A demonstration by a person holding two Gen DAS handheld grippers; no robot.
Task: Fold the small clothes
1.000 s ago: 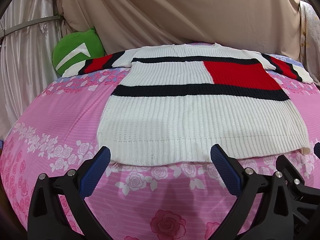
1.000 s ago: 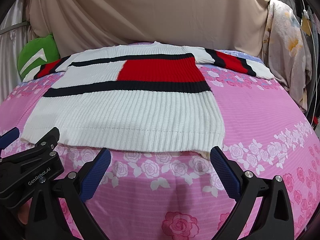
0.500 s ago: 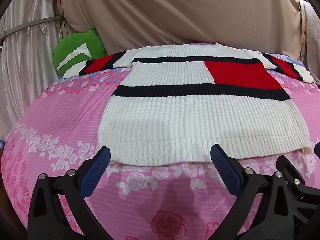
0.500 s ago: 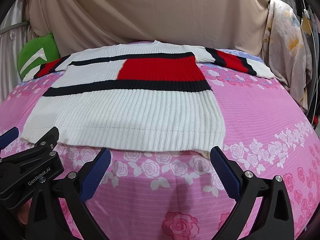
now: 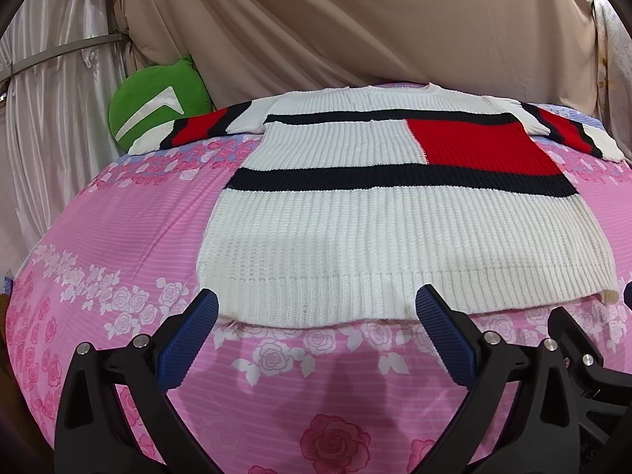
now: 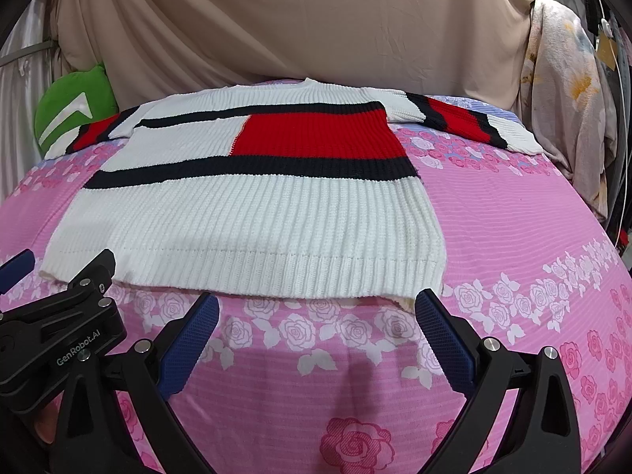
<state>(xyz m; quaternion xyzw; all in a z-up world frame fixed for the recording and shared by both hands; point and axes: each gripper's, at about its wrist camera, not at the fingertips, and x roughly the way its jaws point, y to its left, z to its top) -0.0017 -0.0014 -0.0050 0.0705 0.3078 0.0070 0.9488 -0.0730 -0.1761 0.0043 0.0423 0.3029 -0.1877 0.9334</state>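
Nothing has shifted over the last second: the sweater [image 5: 399, 233] lies flat, unfolded. Left gripper [image 5: 316, 308] and right gripper [image 6: 316, 308] hover released at its 6 o'clock hem, so folding hasn't begun

Garment: white ribbed knit sweater [image 5: 395, 229] with black bands and a red block, flat on the pink rose-print bedsheet [image 5: 130, 245], sleeves spread.
Left gripper [image 5: 316, 308]: blue-padded fingers wide apart, tips just short of the sweater's hem, nothing held.
Right gripper [image 5: 584, 355]: black frame only, beyond the sweater's near right corner.
Cushion: green round cushion [image 5: 154, 106], beyond the sweater's left sleeve.
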